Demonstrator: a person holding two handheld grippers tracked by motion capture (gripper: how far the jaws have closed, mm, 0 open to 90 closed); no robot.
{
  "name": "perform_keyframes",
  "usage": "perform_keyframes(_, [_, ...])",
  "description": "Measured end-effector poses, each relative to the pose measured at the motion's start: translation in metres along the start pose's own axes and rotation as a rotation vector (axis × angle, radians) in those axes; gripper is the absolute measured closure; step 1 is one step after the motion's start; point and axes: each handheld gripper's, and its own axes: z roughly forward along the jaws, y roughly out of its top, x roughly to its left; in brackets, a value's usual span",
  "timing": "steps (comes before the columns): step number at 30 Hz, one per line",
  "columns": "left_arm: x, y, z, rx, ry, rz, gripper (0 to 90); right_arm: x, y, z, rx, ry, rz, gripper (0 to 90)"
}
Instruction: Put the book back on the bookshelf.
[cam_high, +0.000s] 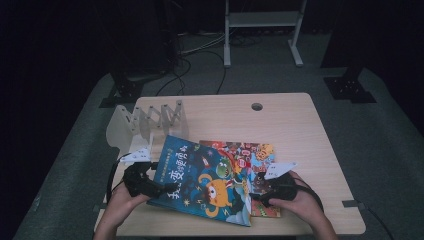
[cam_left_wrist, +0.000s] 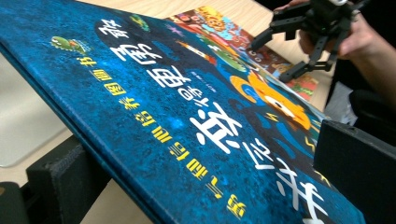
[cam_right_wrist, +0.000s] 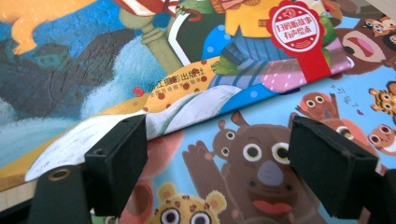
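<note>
At the near edge of the desk (cam_high: 300, 125), the person's left hand (cam_high: 116, 205) held the left gripper (cam_high: 150, 189) against the left edge of the blue book (cam_high: 205, 182). In the left gripper view, its fingers (cam_left_wrist: 65, 179) were closed on this book: one black pad lay under the cover edge and the other pressed on top of the cover at the right, so the book was clamped between them. The blue book was tilted, its left side lifted off the desk, and its right side rested on the colourful book (cam_high: 250, 160) below it.

At the right, the right hand (cam_high: 305, 200) held the right gripper (cam_high: 263, 196) just beside the near right corner of the blue book, over the colourful book. In the right gripper view, its fingers (cam_right_wrist: 116, 158) stood partly open with nothing gripped between them; one pad was just beside the edge of a cover, the other over the page with the bear picture (cam_right_wrist: 261, 163). I could not tell if the pads touched the paper.

Farther away, a wooden book rack (cam_high: 150, 117) with several upright dividers stood at the far left part of the desk, apart from both books. A round hole (cam_high: 257, 106) was near the far edge of the desk. Behind the desk, cables (cam_high: 195, 55) lay on the floor and a white frame (cam_high: 262, 30) stood there.
</note>
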Motion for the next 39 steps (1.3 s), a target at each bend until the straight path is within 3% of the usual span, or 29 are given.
perform_keyframes(7, [0.004,0.024,-0.004,0.052,-0.016,0.018,2.3,0.005,0.004,0.003,0.008,-0.011,0.011,17.7])
perform_keyframes(11, [0.007,0.037,-0.006,0.098,-0.020,0.026,9.0,0.010,0.005,0.005,0.011,-0.019,0.025,18.4])
perform_keyframes(16, [0.007,0.051,-0.008,0.114,-0.022,0.030,15.0,0.012,0.006,0.006,0.006,-0.022,0.022,18.4])
perform_keyframes(29, [0.019,0.107,-0.005,0.248,0.022,0.056,41.0,0.027,0.014,0.015,0.008,-0.015,0.025,17.1])
perform_keyframes(39, [0.031,0.132,-0.001,0.278,-0.047,0.010,53.3,0.034,0.023,0.025,0.010,-0.026,0.034,13.9])
